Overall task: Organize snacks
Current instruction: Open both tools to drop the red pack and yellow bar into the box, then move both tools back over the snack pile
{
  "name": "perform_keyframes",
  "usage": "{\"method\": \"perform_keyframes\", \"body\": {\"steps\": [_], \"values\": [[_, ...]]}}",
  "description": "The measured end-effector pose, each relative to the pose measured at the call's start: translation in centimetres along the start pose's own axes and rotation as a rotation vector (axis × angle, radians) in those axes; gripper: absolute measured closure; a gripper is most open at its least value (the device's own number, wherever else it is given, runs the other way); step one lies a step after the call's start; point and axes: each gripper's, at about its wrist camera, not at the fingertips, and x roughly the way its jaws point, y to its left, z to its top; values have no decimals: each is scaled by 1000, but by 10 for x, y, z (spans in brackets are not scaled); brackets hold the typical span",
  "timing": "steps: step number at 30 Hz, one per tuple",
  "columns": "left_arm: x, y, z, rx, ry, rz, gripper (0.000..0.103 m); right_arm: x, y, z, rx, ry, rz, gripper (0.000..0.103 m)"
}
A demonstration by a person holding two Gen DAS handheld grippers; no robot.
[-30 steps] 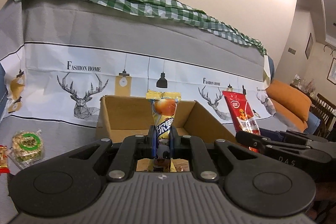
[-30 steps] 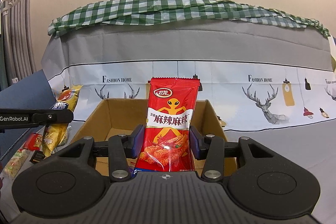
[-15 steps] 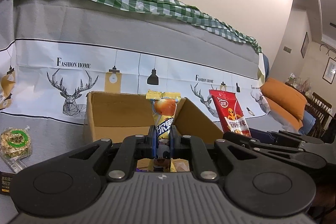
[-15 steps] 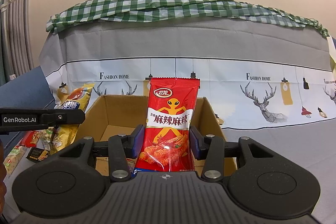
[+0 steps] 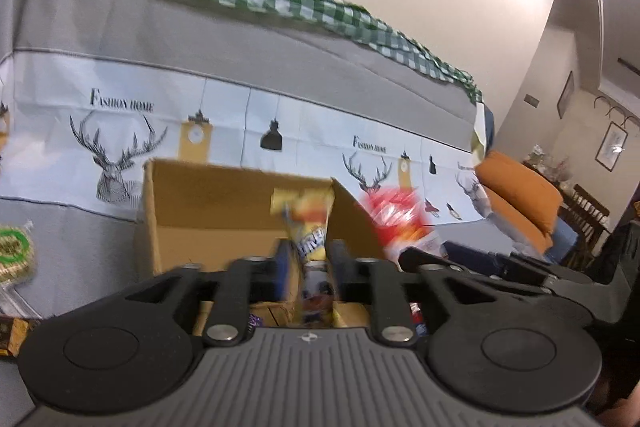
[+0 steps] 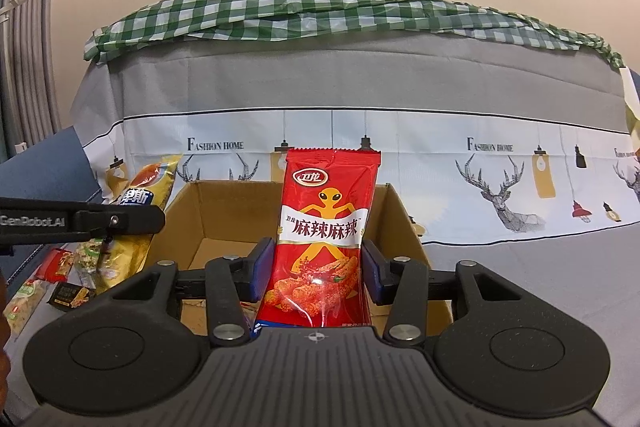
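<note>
Landmark: the open cardboard box (image 6: 304, 227), which stands on the grey cover (image 6: 540, 267) in front of the deer-print backrest (image 6: 440, 155). All places below are given from this box.

Left claw (image 5: 307, 259): it hangs over the near edge of the box. Its jaws have just been opening and stand apart now. The yellow snack packet (image 5: 308, 223) is between them, upright and blurred; there is a gap on the left side, and I cannot tell if the right finger still touches it.

Yellow snack packet: its top rises in front of the back wall of the box; its lower end goes down below the fingers, into the box opening.

Right claw (image 6: 316, 267): it is also over the near edge of the box, at the middle. Its jaws have just been opening. The blue pads (image 6: 262, 267) stand just beside the two sides of the red snack packet (image 6: 326, 247), with a narrow gap at each side.

Red snack packet: upright between the right claw fingers, its top above the back wall of the box, its bottom hidden behind the claw body.

Other snacks: a green-label rice cake packet (image 5: 12, 251) lies on the cover, left of the box; several small packets (image 6: 60, 275) lie there too.

Green checked cloth (image 6: 320, 11): it lies along the top of the backrest, behind the box.
</note>
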Motion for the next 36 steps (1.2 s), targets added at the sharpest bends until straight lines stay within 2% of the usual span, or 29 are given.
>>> {"method": "perform_keyframes", "body": {"steps": [1, 2, 3, 7, 12, 17, 19, 21, 22, 24, 27, 30, 32, 34, 36], "values": [[-2, -1, -1, 13, -9, 11, 55, 0, 1, 1, 1, -4, -15, 40], [-4, -2, -1, 31, -20, 24, 55, 0, 1, 1, 8, -8, -23, 29], [-5, -3, -1, 41, -26, 30, 55, 0, 0, 1, 23, -11, -21, 27], [-13, 1, -3, 53, -48, 42, 55, 2, 2, 2, 59, -8, -14, 27], [-28, 8, -5, 53, -83, 48, 62, 0, 12, 2, 62, -22, -4, 27], [-54, 15, -9, 97, -124, 144, 64, -4, 26, 2, 68, -33, 9, 28], [-65, 20, -9, 101, -132, 180, 64, -5, 33, 2, 73, -38, 8, 34], [-76, 29, -8, 87, -139, 214, 64, -6, 40, 2, 93, -37, 31, 50], [-81, 34, -8, 73, -138, 224, 64, -7, 44, 1, 105, -36, 47, 54], [-94, 48, -6, 50, -123, 244, 64, -8, 54, 1, 120, -37, 86, 70], [-119, 67, 2, 58, -128, 282, 64, -12, 74, -1, 98, -43, 136, 76], [-136, 88, 11, 104, -95, 372, 64, -16, 98, -3, 37, -50, 187, 76], [-141, 104, 9, 86, -69, 403, 64, -17, 113, -4, 6, -52, 222, 76], [-141, 123, 2, 1, -25, 436, 64, -16, 127, -5, -10, -41, 257, 76], [-141, 133, 0, -11, -13, 470, 64, -12, 144, -7, -27, -21, 286, 76]]}}
